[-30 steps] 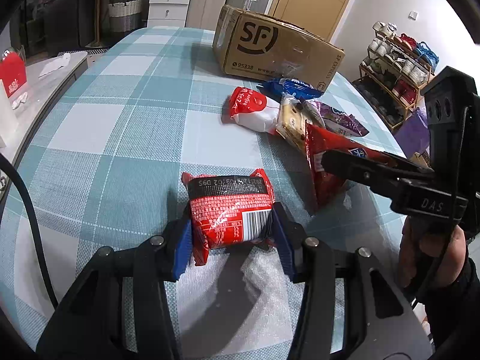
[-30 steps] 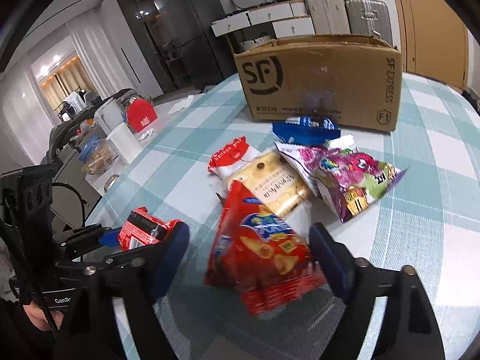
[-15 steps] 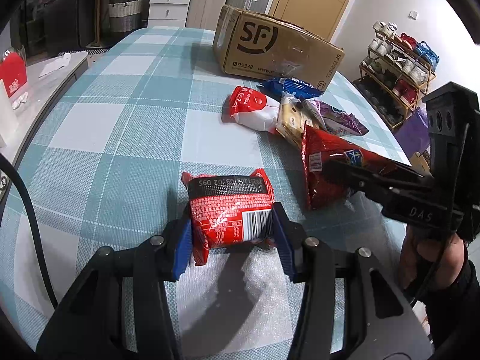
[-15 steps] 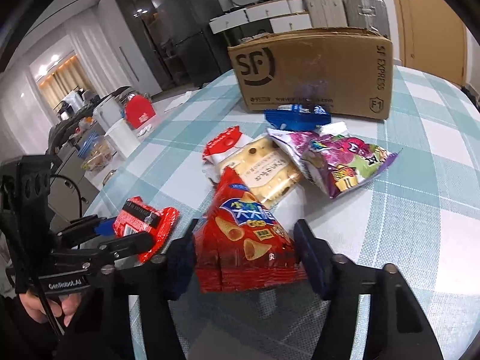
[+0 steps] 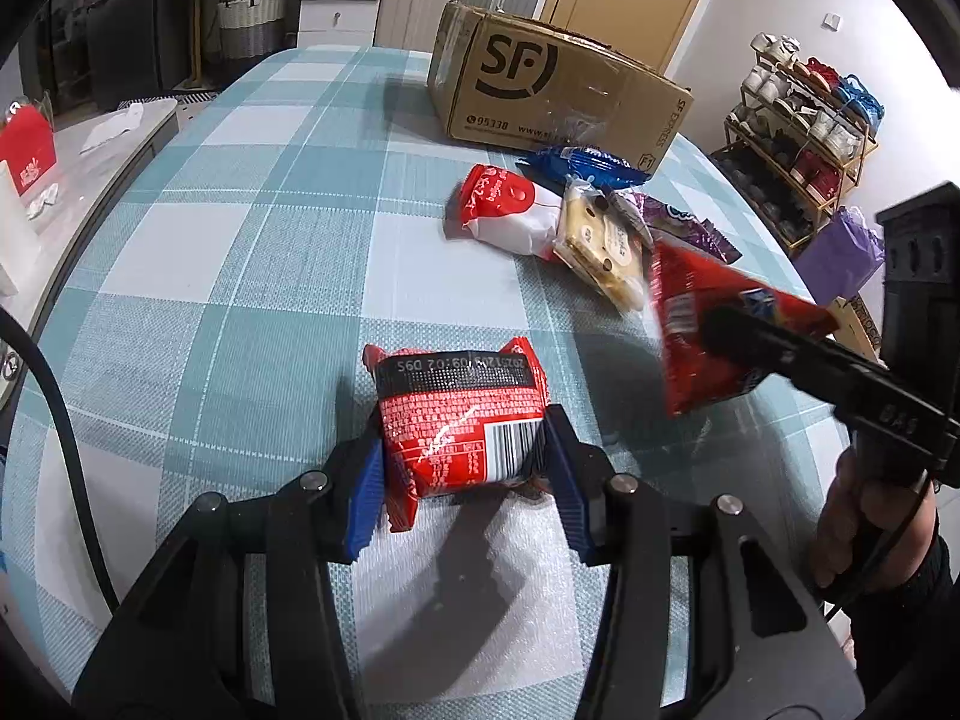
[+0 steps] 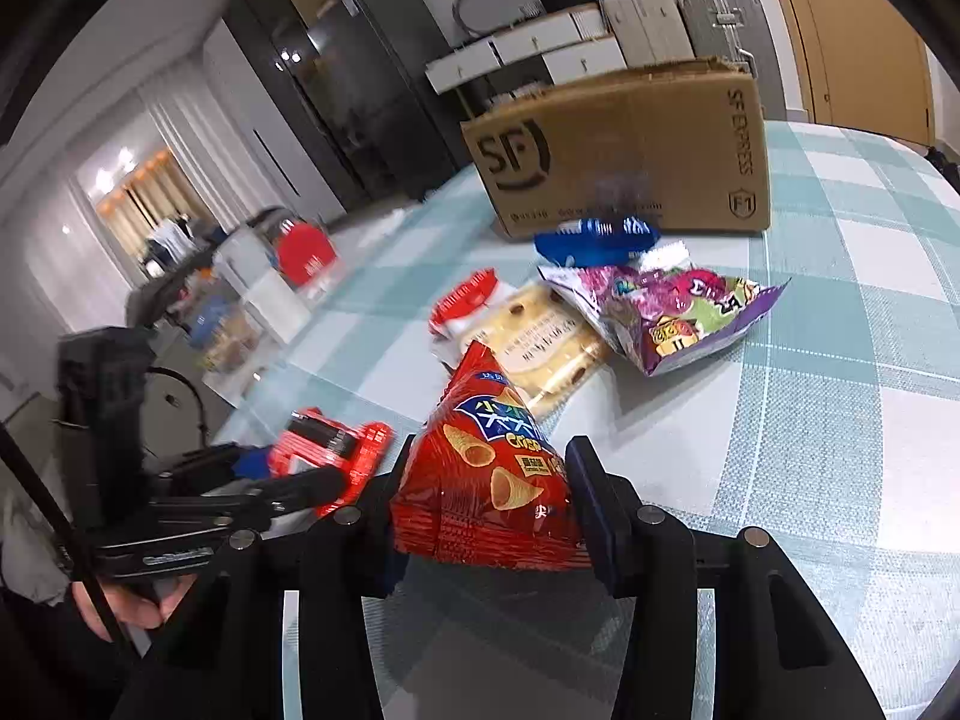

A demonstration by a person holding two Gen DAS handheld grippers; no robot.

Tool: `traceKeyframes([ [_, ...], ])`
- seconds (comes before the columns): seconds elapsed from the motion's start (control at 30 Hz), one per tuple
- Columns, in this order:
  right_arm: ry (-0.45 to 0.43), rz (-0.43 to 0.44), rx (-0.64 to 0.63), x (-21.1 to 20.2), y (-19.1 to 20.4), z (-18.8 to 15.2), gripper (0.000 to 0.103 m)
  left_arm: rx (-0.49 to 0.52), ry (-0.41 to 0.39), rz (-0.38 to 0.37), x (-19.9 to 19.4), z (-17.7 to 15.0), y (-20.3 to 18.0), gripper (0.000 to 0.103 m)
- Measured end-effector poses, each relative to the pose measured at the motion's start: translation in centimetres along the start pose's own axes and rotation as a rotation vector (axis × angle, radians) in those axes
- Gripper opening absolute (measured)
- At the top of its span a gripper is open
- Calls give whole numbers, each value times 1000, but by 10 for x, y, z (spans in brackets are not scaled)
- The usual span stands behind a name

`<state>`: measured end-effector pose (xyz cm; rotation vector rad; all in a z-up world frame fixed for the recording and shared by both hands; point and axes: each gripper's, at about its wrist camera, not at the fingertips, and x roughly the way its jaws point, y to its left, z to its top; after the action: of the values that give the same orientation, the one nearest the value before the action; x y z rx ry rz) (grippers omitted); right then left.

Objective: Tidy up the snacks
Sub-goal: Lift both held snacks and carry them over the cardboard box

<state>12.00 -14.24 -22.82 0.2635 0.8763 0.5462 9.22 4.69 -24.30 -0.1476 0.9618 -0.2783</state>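
Since a second ago, the red crisp bag (image 6: pixel 486 480) has been drawn back from the snack pile and lifted off the table (image 5: pixel 240 276), tilted; the right tongs (image 6: pixel 486 498) are closing on its lower part, pads already pressed against both sides. The small red packet (image 5: pixel 459 426) is unchanged: clenched in the left tongs (image 5: pixel 459 468), just above or resting on the table, which cannot be told.

Left in the pile, overlapping one another: the red-and-white pack (image 5: pixel 510 213), biscuit pack (image 5: pixel 600 252), purple bag (image 6: pixel 672 318) and blue packet (image 6: pixel 594 237), the last just beside the cardboard box (image 6: pixel 630 156).

Progress judged early: two snacks picked, none visibly placed, four untouched. Destination is not shown; the box is presumed.
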Motion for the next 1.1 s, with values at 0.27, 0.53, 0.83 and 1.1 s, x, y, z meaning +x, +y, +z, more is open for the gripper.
traceKeyframes([
  [0.27, -65, 50, 34, -32, -1, -2, 47, -27, -14, -13, -13, 2, 2, 45],
  [0.53, -139, 71, 62, -69, -2, 4, 47, -7, -56, -25, -37, 15, -6, 45],
  [0.83, -230, 92, 85, -113, -1, 17, 47, 7, -88, -74, -64, 47, -19, 45],
  [1.1, -281, 100, 61, -148, 9, 40, 47, 33, -123, -137, -93, 78, -36, 45],
])
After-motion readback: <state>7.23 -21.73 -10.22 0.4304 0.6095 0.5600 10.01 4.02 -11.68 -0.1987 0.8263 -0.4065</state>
